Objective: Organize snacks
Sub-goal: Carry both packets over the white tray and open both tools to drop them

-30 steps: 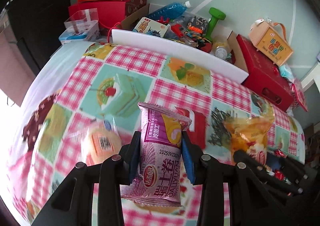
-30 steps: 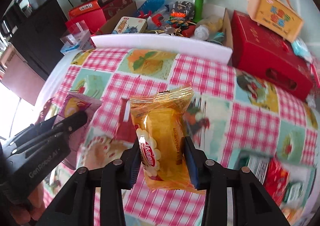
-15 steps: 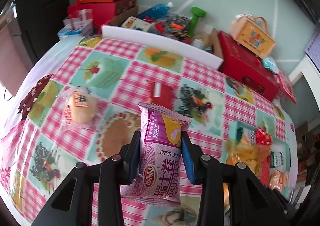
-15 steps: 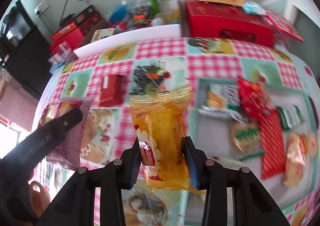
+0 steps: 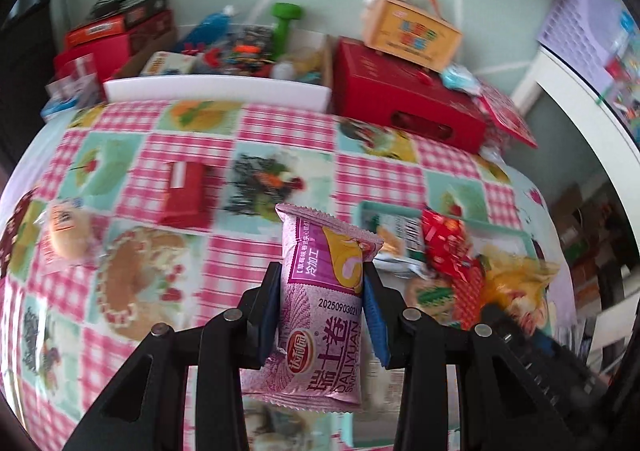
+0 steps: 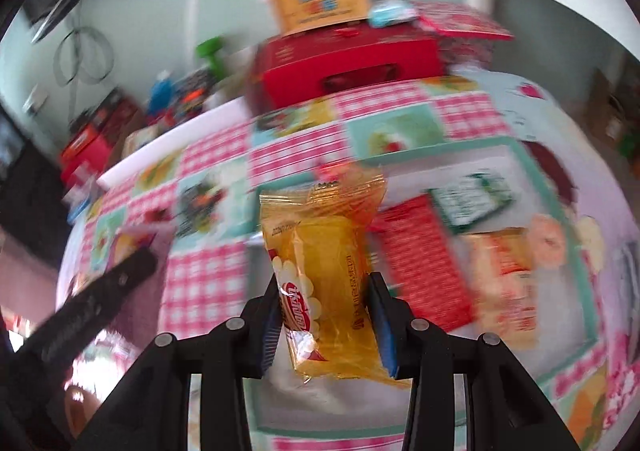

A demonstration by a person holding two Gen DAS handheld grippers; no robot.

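My left gripper [image 5: 320,283] is shut on a purple snack packet [image 5: 324,303], held upright above the checked tablecloth [image 5: 192,139]. My right gripper [image 6: 324,283] is shut on a yellow snack packet [image 6: 324,263], above the left part of a green-rimmed tray [image 6: 448,153]. In the tray lie a red packet [image 6: 424,263], a green-and-white packet [image 6: 472,197] and an orange packet [image 6: 504,275]. In the left wrist view the tray [image 5: 372,207] sits to the right, with the right gripper and its yellow packet [image 5: 516,283] over it. The left gripper shows at lower left in the right wrist view.
A red box [image 5: 186,187] and a round wrapped bun [image 5: 64,231] lie on the cloth to the left. Behind the table stand a white board [image 5: 216,91], a large red case [image 5: 404,95] topped by an orange carton [image 5: 412,31], and cluttered boxes.
Both grippers have swept to the right across the table with their packets. The tray of snacks has come into view, and the right wrist has rolled.
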